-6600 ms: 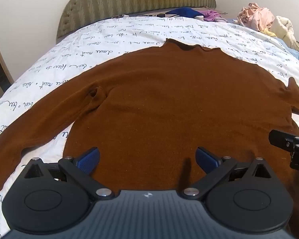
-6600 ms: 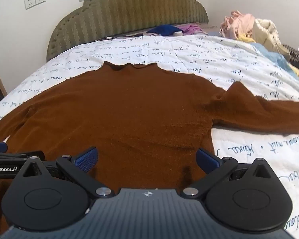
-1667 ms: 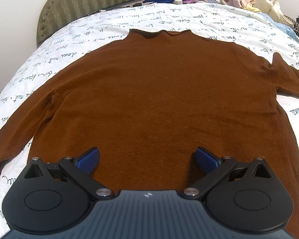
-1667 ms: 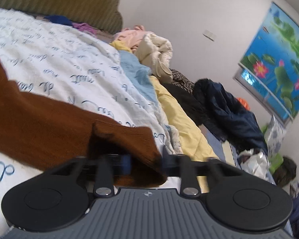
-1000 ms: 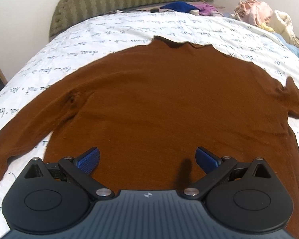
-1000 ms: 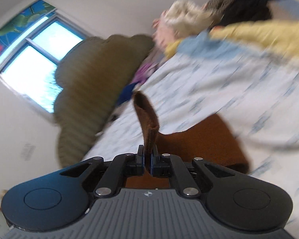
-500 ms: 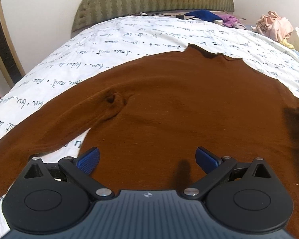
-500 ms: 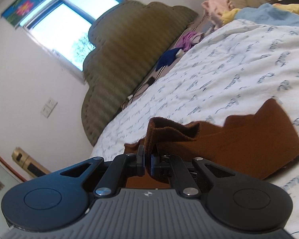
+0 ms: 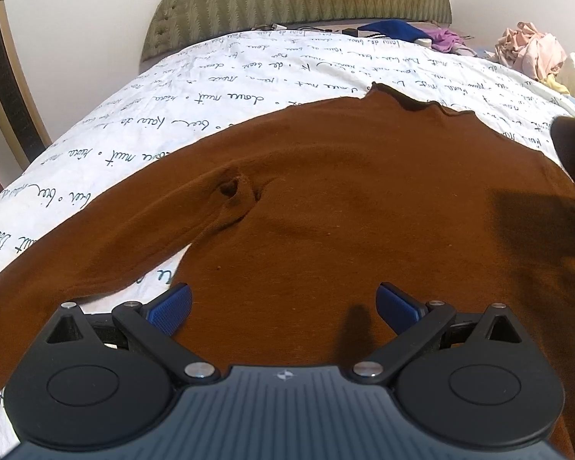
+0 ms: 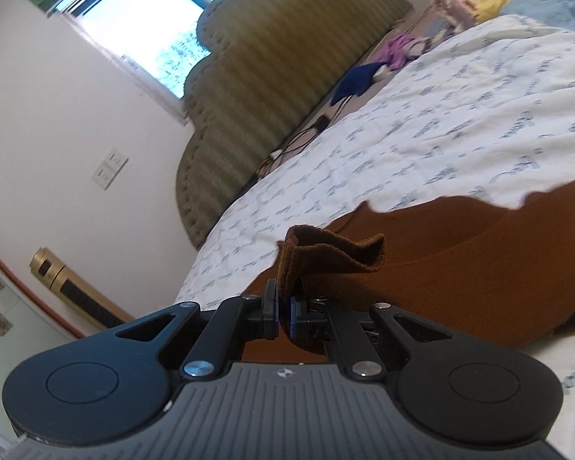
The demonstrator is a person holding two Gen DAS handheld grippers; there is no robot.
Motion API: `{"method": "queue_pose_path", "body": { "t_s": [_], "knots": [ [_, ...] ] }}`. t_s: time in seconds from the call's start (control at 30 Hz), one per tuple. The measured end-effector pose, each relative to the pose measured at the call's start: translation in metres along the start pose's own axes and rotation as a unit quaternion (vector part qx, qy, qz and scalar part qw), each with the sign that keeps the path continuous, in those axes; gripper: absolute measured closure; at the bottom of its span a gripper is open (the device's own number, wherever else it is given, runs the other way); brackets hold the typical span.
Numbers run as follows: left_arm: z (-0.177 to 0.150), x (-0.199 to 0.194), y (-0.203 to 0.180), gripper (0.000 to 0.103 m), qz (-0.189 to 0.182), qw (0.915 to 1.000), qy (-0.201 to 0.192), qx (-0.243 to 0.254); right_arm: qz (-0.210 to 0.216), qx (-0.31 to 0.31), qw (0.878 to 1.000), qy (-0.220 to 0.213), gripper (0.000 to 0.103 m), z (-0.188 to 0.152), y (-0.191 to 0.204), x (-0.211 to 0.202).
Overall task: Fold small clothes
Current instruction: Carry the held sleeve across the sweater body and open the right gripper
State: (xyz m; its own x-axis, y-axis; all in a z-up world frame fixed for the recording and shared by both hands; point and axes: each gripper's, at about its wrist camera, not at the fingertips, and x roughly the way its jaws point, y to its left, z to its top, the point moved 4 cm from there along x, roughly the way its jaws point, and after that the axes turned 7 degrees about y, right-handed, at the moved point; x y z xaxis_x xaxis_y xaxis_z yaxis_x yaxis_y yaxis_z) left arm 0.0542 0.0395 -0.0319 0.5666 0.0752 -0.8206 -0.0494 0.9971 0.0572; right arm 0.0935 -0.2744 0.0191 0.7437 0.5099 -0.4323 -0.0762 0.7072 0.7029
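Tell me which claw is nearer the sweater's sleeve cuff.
Right. The right claw is shut on the sleeve cuff, holding it above the brown sweater. The left claw stands open over the sweater's lower body, holding nothing.

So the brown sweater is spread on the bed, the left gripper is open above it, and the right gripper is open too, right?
Not quite: the right gripper is shut on the sweater cuff, as the right wrist view shows. The brown sweater is spread on the bed, with the left gripper open above it.
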Motion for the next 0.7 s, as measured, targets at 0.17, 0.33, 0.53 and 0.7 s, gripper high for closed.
{"method": "queue_pose_path", "body": {
  "t_s": [0.17, 0.33, 0.53, 0.7],
  "knots": [
    [0.0, -0.002, 0.011, 0.0, 0.002, 1.0, -0.004, -0.006, 0.006, -0.019, 1.0, 0.019, 0.094, -0.005, 0.025, 0.025],
    [-0.002, -0.002, 0.019, 0.0, -0.001, 0.9999, -0.003, -0.013, 0.001, -0.043, 0.998, 0.038, 0.094, -0.011, 0.045, 0.051],
    [-0.003, -0.002, 0.027, 0.0, -0.002, 0.9998, -0.004, -0.018, -0.017, -0.071, 0.996, 0.058, 0.094, -0.02, 0.063, 0.082],
    [-0.005, 0.0, 0.034, 0.0, 0.001, 0.9997, -0.001, -0.024, -0.032, -0.087, 0.993, 0.072, 0.094, -0.028, 0.069, 0.102]
  ]
}}
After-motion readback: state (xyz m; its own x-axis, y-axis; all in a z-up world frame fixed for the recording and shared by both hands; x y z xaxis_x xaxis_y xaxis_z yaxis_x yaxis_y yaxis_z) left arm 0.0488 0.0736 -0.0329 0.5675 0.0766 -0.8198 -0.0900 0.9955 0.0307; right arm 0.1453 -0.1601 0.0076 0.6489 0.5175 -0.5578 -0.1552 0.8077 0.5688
